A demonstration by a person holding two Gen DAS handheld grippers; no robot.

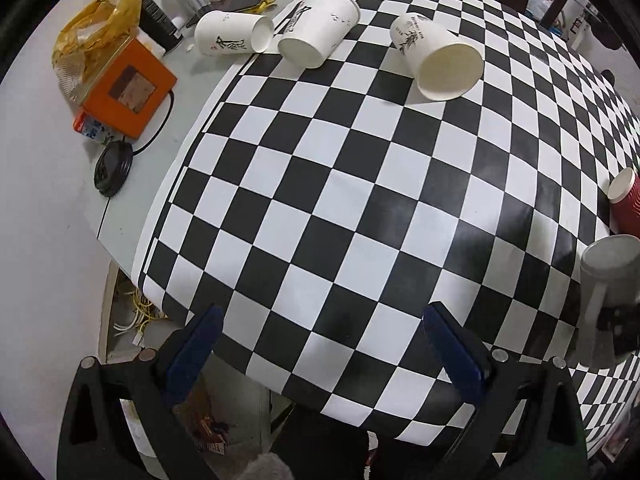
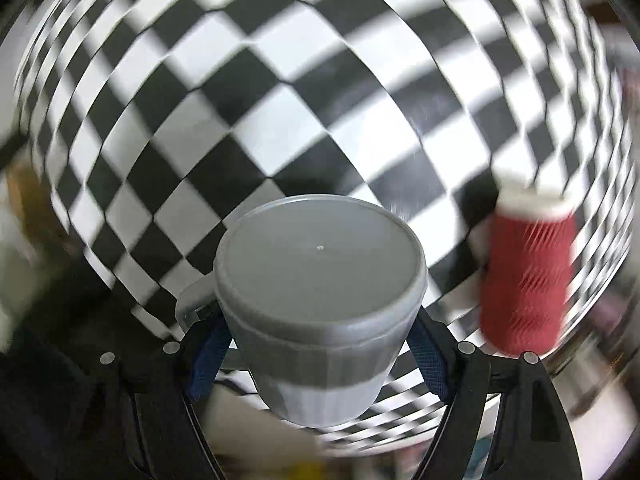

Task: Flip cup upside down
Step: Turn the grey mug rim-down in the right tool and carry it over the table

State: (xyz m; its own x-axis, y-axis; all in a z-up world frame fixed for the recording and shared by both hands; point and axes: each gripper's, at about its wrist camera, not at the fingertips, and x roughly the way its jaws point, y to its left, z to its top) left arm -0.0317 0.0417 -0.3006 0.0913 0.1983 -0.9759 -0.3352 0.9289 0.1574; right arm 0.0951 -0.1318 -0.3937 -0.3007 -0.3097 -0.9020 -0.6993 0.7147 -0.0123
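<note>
Checkered desk (image 1: 360, 208) is carrying toppled paper cups. Right tongs (image 2: 320, 360) are clamping the grey cup (image 2: 320, 300), base showing; inversion seemingly underway, placement outstanding. Left tongs (image 1: 320, 344) are gaping, empty.

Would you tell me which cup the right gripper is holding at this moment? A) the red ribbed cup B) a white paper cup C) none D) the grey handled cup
D: the right gripper has its blue-padded fingers clamped against the grey handled cup, while the red ribbed cup stands apart beside it.
</note>
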